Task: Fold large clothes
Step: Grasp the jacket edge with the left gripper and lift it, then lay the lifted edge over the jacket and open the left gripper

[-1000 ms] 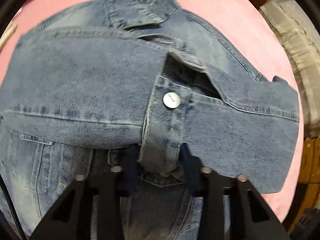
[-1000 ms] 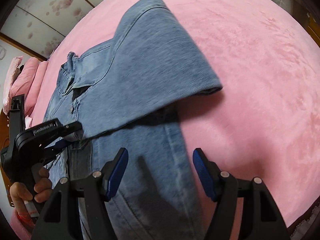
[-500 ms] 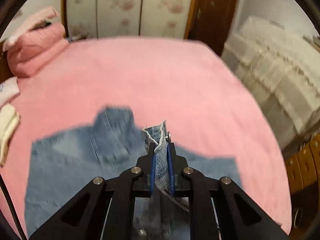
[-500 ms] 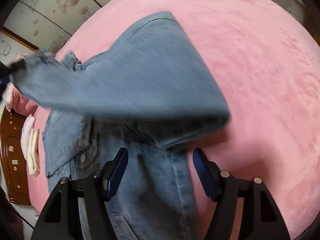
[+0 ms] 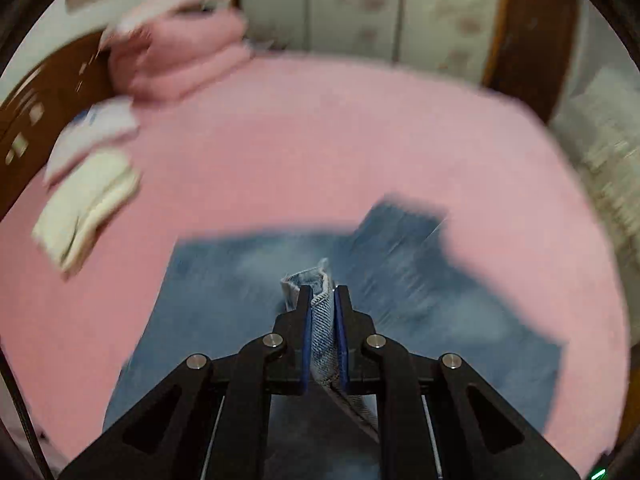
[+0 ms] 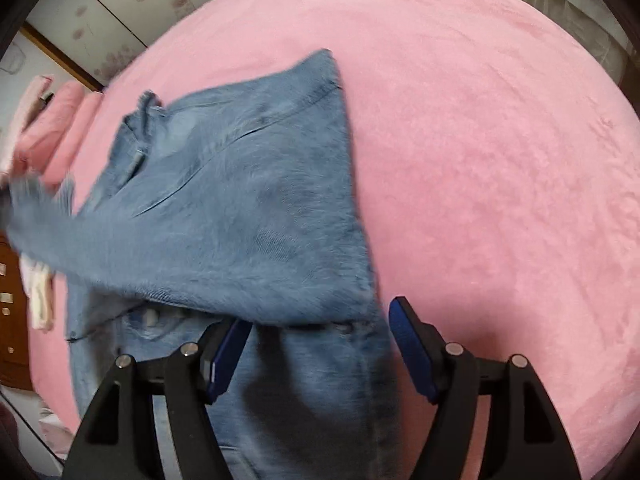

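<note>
Your left gripper (image 5: pixel 323 300) is pinching the sleeve cuff (image 5: pixel 316 280) of the denim jacket (image 6: pixel 240 208), its 2 jaws closed tight on the fabric and holding it above the jacket's body. The jacket is lying on the pink bedspread (image 6: pixel 500 160), toward its left side, with the sleeve stretching out to the left. Your right gripper (image 6: pixel 316 344) is hovering with jaws wide apart over the jacket's near part, gripping nothing. Pink pillows (image 5: pixel 180 60) are sitting at the far left.

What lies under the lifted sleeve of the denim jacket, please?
Under the sleeve lies the denim jacket body on the pink bedspread; the covered front is hidden.
</note>
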